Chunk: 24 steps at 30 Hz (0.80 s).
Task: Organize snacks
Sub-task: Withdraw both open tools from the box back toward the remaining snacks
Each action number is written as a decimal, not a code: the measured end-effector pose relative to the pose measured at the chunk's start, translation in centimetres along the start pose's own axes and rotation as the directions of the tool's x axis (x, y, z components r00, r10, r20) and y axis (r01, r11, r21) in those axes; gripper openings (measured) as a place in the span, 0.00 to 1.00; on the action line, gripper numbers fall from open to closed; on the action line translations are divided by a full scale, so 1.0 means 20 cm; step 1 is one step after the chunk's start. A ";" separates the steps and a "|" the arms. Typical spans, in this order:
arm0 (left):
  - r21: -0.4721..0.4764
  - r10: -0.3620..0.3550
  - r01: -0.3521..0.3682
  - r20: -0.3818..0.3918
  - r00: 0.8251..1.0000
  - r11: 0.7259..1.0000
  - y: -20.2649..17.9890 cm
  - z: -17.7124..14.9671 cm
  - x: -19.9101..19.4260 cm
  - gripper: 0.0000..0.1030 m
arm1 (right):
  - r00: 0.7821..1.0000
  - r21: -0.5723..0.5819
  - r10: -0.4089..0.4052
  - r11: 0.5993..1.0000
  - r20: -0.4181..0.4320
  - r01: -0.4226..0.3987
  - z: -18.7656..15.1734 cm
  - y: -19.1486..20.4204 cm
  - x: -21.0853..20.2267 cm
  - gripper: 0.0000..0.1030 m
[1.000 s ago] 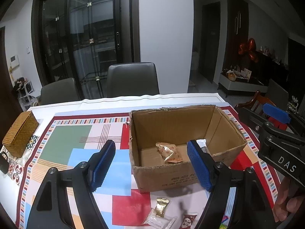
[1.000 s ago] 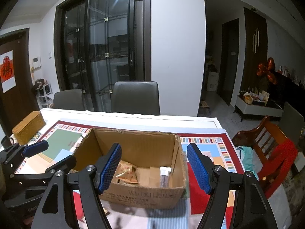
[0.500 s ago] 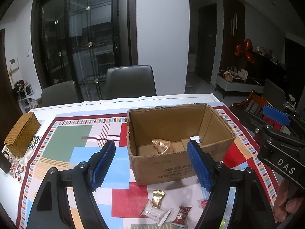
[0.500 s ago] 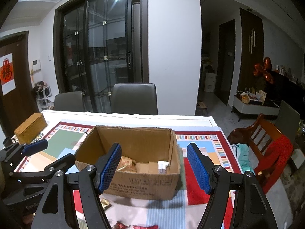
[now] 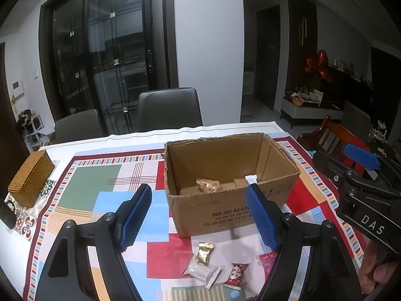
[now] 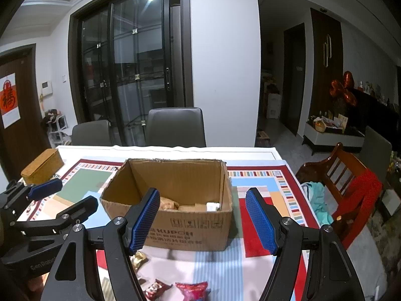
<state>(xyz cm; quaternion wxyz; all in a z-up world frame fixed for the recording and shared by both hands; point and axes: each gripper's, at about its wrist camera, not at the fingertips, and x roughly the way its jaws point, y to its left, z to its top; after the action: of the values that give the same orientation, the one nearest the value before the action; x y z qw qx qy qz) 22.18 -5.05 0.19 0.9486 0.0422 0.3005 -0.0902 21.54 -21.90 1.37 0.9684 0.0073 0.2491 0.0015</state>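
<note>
Blue-padded left claw point(image 5: 199, 215) and right claw point(image 6: 203, 219) angled down toward cardboard box point(image 5: 225, 215), both apart, empty.

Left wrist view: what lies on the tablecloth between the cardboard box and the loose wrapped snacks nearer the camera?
Nothing: in the left wrist view only bare patchwork tablecloth separates the brown cardboard box from the gold-wrapped snack.

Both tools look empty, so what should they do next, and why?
Probably lower the left tool onto the gold snack on the cloth. Both tools are open and hold nothing, the box already has some snacks, and more wrapped ones lie loose in front of it.
</note>
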 end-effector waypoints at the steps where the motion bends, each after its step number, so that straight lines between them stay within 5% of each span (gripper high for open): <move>1: 0.000 0.000 0.000 0.000 1.000 1.000 0.00 0.00 -0.01 0.75 | 1.000 0.001 0.000 1.000 0.000 0.000 0.00 0.00 -0.01 0.70; 24: 0.017 -0.002 0.003 -0.031 1.000 1.000 0.02 -0.16 -0.04 0.75 | 0.999 0.013 -0.019 1.000 -0.041 0.019 -0.16 -0.01 -0.07 0.70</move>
<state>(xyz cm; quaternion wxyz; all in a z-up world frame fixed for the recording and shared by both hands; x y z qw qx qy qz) 19.73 -4.14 -2.02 0.9433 0.0514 0.3143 -0.0935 18.85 -22.00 -0.75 0.9631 0.0111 0.2687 -0.0093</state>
